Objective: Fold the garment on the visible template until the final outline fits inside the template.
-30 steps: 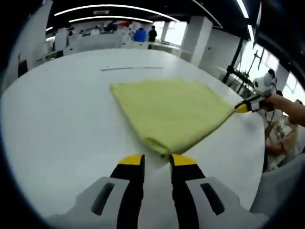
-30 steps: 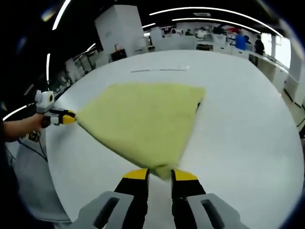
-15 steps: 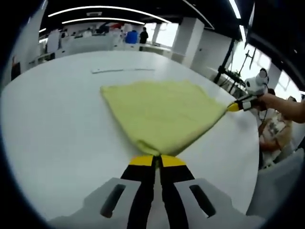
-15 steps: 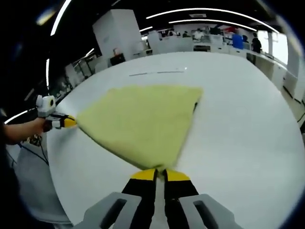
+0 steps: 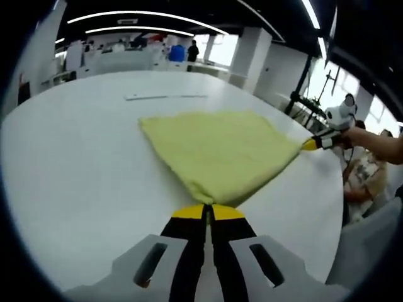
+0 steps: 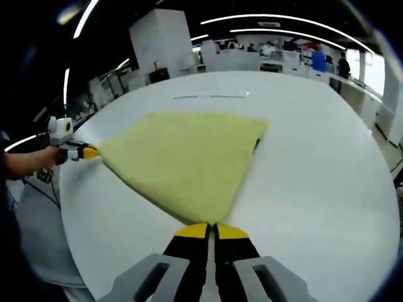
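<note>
With both pairs of jaws closing tight on neighbouring corners of the yellow-green fleecy garment (image 5: 220, 151), the left gripper (image 5: 208, 212) and right gripper (image 6: 211, 231) are holding it taut over the middle of the white round table (image 5: 75, 163), seemingly readying a fold.

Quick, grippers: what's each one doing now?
Left gripper: closed on a corner of the yellow cloth.
Right gripper: closed on another corner of it.

This looks like a large open-plan lab or office hall. Beyond the white table (image 5: 69, 157) ahead of the left gripper (image 5: 208, 212) run long ceiling light strips (image 5: 145, 14), white pillars (image 5: 252, 56), distant desks and standing people (image 5: 192, 50).
</note>
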